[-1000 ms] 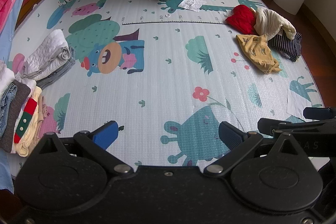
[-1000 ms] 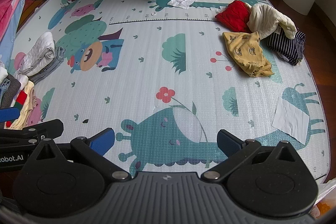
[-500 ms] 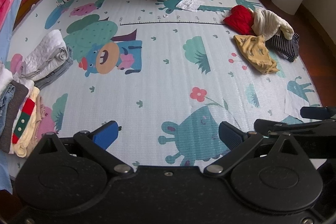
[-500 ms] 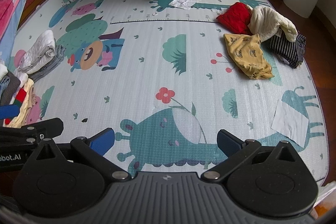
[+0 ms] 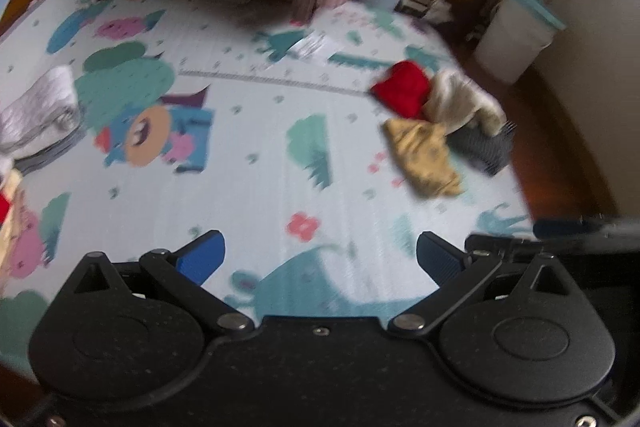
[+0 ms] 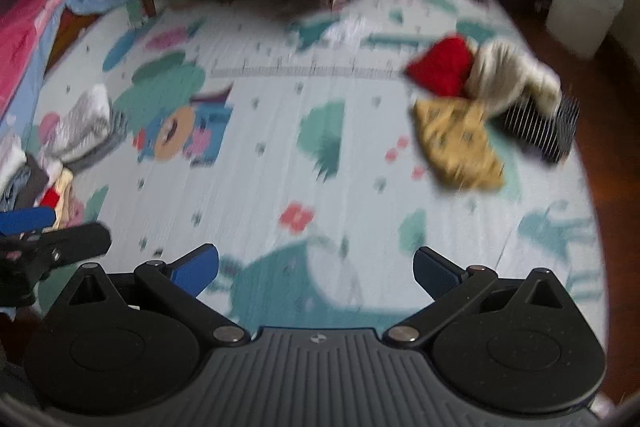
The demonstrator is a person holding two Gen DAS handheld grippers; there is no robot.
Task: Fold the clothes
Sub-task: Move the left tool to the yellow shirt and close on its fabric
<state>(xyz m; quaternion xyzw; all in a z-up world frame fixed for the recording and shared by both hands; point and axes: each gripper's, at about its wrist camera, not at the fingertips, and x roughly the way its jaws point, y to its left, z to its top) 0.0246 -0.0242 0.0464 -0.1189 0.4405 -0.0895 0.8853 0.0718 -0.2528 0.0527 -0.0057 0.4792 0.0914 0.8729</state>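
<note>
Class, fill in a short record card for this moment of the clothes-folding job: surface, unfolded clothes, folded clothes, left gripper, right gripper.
surface: patterned play mat on the floor
unfolded clothes: heap on the right of the mat: red garment, cream garment, yellow garment, dark striped garment
folded clothes: stack along the mat's left edge
left gripper: jaws open, holding nothing, above the mat
right gripper: jaws open, holding nothing, above the mat
image quality: both views blurred
</note>
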